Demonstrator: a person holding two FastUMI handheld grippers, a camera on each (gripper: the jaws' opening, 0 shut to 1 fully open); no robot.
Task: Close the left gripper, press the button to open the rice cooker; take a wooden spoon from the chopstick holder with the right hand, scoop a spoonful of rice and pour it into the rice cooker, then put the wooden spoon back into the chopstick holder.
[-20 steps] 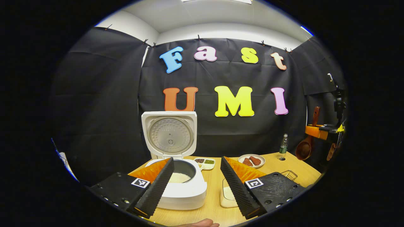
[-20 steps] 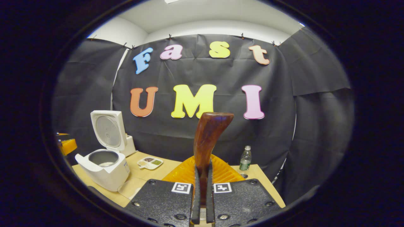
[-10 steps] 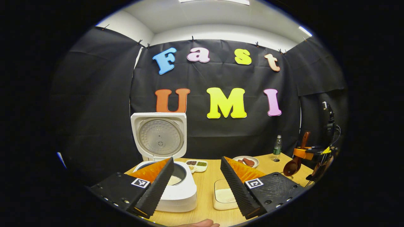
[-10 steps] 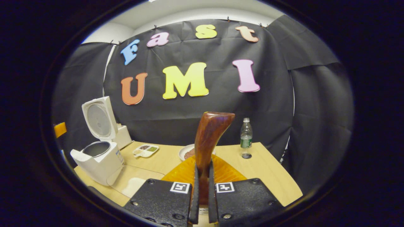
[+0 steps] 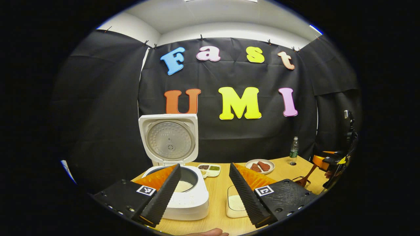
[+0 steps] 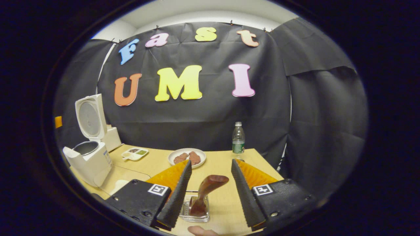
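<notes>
The wooden spoon (image 6: 206, 193) stands handle-up in the clear chopstick holder (image 6: 195, 207) on the counter (image 6: 226, 157), directly between the fingers of the right gripper (image 6: 210, 191). Its jaws are spread wide apart, touching nothing, so the spoon looks released into the holder. In the left gripper view the same spoon (image 5: 306, 176) leans in the holder (image 5: 299, 180) at the far right of the counter, with the right gripper (image 5: 328, 161) just above it, though that edge of the picture is too small and dark to read contact.

The rice cooker (image 5: 183, 193) sits with its lid (image 5: 168, 139) swung fully upright, and white rice shows in the inner pot. A flat container of rice (image 5: 235, 205) lies just beside the cooker. The left gripper (image 5: 203, 190) hovers in front of both, its jaws wide apart and empty.

Judging by this layout, the button press, scoop, pour and return all appear done; what remains is at most drawing the right gripper clear.

Farther back stand a small sectioned dish (image 5: 209, 169), a plate of meat (image 5: 261, 166) and a water bottle (image 5: 293, 151).
</notes>
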